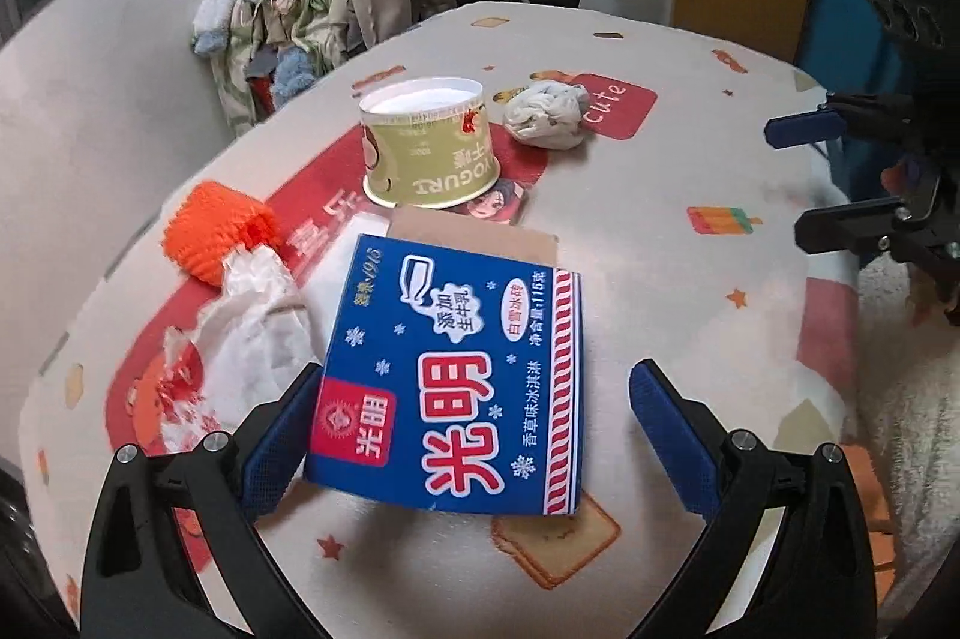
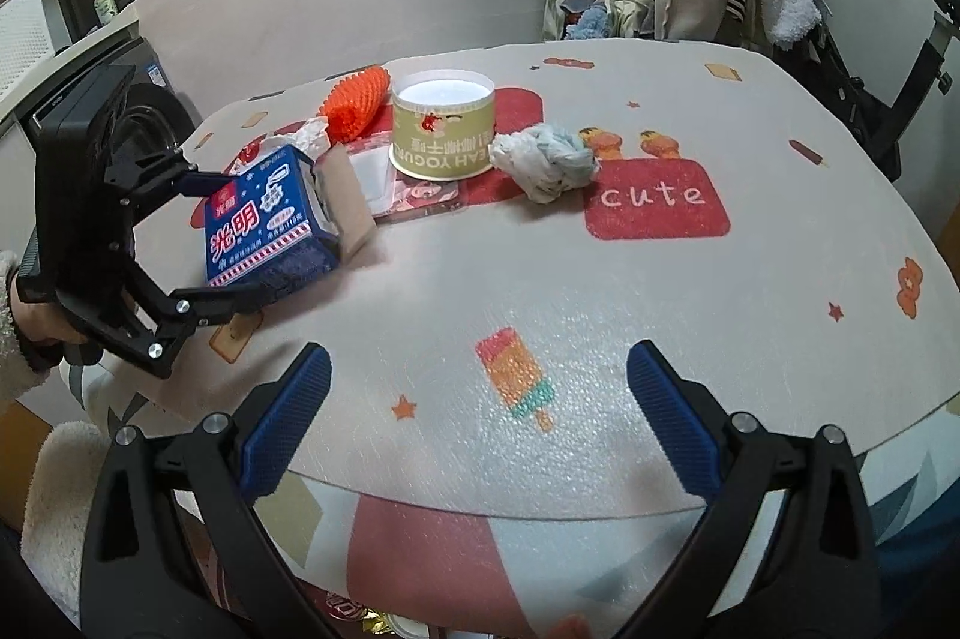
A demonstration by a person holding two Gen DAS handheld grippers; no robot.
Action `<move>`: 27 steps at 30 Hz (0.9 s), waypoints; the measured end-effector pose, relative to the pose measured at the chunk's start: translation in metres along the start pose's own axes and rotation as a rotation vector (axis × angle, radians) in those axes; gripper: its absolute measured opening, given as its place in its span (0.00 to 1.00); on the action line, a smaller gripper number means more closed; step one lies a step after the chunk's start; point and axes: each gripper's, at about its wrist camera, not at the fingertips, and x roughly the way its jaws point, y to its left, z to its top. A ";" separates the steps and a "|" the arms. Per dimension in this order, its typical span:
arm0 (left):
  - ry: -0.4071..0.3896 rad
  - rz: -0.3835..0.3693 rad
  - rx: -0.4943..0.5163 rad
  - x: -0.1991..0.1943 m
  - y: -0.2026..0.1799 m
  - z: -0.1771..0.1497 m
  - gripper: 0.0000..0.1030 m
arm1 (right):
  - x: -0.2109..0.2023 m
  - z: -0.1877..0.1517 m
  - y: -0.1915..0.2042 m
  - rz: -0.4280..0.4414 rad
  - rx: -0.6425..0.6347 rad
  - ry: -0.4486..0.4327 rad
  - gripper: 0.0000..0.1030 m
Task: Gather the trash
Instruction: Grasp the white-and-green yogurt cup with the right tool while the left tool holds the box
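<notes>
Two fingers of left hand-held gripper (image 1: 474, 435) (spread) flank blue carton (image 1: 450, 387).

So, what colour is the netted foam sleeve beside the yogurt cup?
Bright orange foam sleeve; the left wrist view shows it best.

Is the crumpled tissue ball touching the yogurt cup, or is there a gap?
Apart. The left wrist view shows a strip of tablecloth between the crumpled tissue ball and the yogurt cup.
</notes>
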 end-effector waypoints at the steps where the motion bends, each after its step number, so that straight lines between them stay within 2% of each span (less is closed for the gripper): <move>1: 0.009 0.002 -0.007 0.001 0.001 -0.001 0.94 | 0.001 0.001 0.001 0.000 -0.002 0.001 0.95; 5: 0.039 0.053 -0.028 0.010 0.003 -0.005 0.92 | 0.004 0.005 0.004 0.002 -0.013 0.006 0.95; 6: 0.042 0.055 -0.032 0.010 0.004 -0.006 0.76 | 0.005 0.006 0.005 0.000 -0.018 0.006 0.95; 7: 0.044 0.060 -0.038 0.010 0.005 -0.006 0.77 | 0.005 0.007 0.006 -0.007 -0.023 0.006 0.95; 8: 0.016 0.073 -0.051 0.005 0.005 -0.007 0.77 | 0.005 0.009 0.007 -0.018 -0.022 0.004 0.95; 10: -0.050 0.036 -0.114 -0.010 0.008 -0.009 0.77 | 0.004 0.014 0.006 -0.022 -0.020 -0.009 0.95; 17: -0.248 0.022 -0.397 -0.076 0.025 -0.029 0.77 | 0.011 0.052 0.016 -0.026 -0.093 -0.068 0.95; 21: -0.303 0.056 -0.548 -0.101 0.040 -0.048 0.77 | 0.036 0.087 0.023 -0.027 -0.108 -0.092 0.95; 27: -0.350 0.076 -0.634 -0.129 0.051 -0.072 0.77 | 0.090 0.131 0.013 0.012 0.013 -0.059 0.95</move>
